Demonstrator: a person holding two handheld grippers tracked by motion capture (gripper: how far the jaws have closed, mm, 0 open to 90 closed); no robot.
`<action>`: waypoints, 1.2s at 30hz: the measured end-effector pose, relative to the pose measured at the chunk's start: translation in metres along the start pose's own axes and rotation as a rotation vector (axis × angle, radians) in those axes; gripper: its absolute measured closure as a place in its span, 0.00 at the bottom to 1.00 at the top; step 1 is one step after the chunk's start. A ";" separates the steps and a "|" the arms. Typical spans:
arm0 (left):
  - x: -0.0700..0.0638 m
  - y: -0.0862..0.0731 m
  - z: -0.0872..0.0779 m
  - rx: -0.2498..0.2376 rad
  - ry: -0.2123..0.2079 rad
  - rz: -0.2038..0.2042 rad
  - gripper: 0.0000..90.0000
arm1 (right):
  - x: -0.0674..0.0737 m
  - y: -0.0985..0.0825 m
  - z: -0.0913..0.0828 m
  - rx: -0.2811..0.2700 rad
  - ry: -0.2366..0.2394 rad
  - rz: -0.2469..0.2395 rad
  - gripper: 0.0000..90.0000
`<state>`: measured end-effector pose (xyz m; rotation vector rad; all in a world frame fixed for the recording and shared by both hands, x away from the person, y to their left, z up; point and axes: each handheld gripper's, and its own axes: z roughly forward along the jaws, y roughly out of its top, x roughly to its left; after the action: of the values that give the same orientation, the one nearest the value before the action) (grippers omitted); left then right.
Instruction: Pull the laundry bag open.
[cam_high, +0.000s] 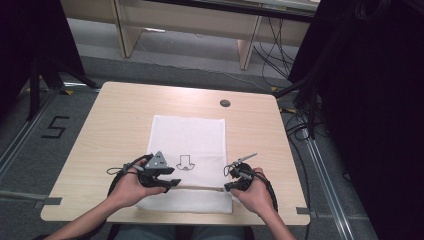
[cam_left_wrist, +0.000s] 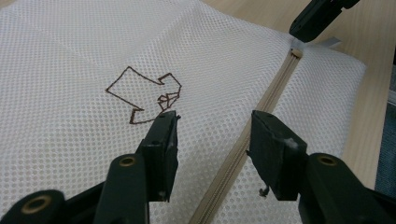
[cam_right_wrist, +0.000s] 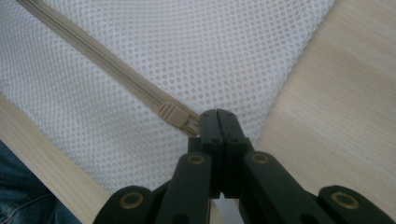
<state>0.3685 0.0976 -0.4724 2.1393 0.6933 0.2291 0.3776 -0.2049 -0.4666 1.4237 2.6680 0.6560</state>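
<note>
Right gripper (cam_right_wrist: 217, 114) clenched on beige zipper pull (cam_right_wrist: 180, 119) of white mesh laundry bag (cam_high: 187, 145), left gripper (cam_left_wrist: 212, 135) released – bag may drag unpinned.

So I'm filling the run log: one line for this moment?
left gripper: open above zipper | right gripper: shut on zipper pull | mesh bag: flat on table

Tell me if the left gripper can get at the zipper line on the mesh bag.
Probably yes: the left gripper hangs open right over the zipper of the mesh bag, with nothing between them.
</note>
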 end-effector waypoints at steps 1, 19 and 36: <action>0.001 0.001 0.000 0.005 0.004 0.016 0.57 | 0.000 0.000 0.000 0.000 0.000 0.000 1.00; -0.022 0.023 0.031 0.026 -0.083 0.080 0.67 | -0.002 -0.002 0.014 0.042 -0.007 -0.001 1.00; -0.038 0.038 0.064 0.063 -0.148 0.130 0.73 | 0.000 -0.001 0.014 0.055 -0.019 -0.012 1.00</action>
<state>0.3772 0.0149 -0.4793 2.2380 0.4821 0.1176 0.3804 -0.2010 -0.4798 1.4175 2.6978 0.5692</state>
